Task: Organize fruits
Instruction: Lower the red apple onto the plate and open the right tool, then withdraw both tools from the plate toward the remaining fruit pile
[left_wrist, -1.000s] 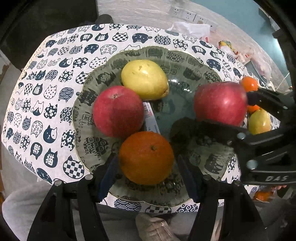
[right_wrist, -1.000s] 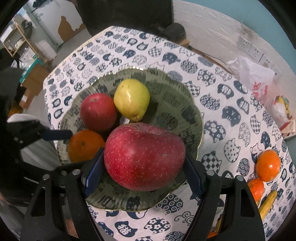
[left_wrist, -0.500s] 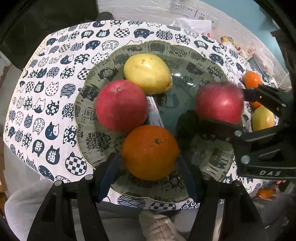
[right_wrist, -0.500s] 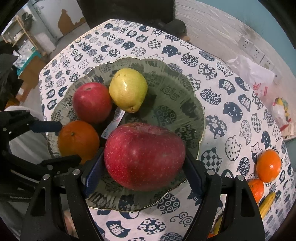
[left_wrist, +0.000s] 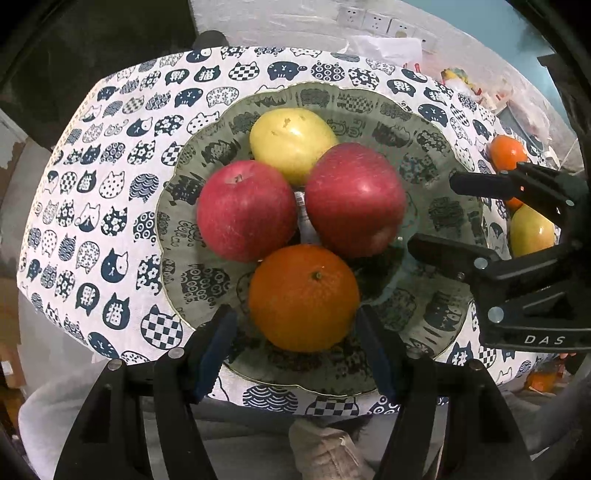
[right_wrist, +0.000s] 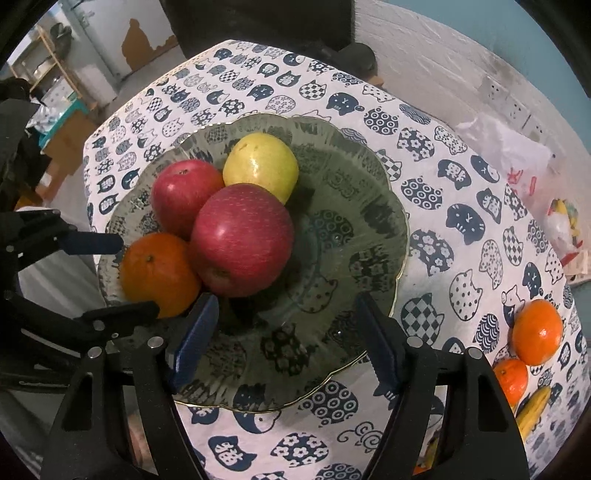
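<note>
- The right gripper (right_wrist: 286, 332) stands open at the bottom of its own view. Its jaws have just narrowed a little, and there is nothing between them but bare plate (right_wrist: 369, 221). Lift it straight up and back so neither blue pad clips the big apple (right_wrist: 242, 240) just ahead of its tips.
- The left gripper (left_wrist: 297, 315) has the orange (left_wrist: 303, 295) between its pads at lower centre of the left view. The pads sit close on both sides, but I cannot tell whether they are pressing. The orange seems to rest on the plate, so I judge the step to be letting go: open evenly, then pull away towards the bottom of the frame.
- The orange touches the big apple and the smaller apple (left_wrist: 245, 210), and the yellow pear (left_wrist: 291, 144) sits behind them at upper centre. The four are tightly clustered, so a sideways nudge could roll one.
- The right half of the plate is free, which leaves room for more fruit. Place the next pieces there rather than on top of the cluster.
- Two loose oranges (right_wrist: 537, 330) and a banana (right_wrist: 532, 410) wait on the cat-print tablecloth (right_wrist: 461, 184) at the lower right of the right view, well apart from the plate. The right gripper is nearer to them.
</note>
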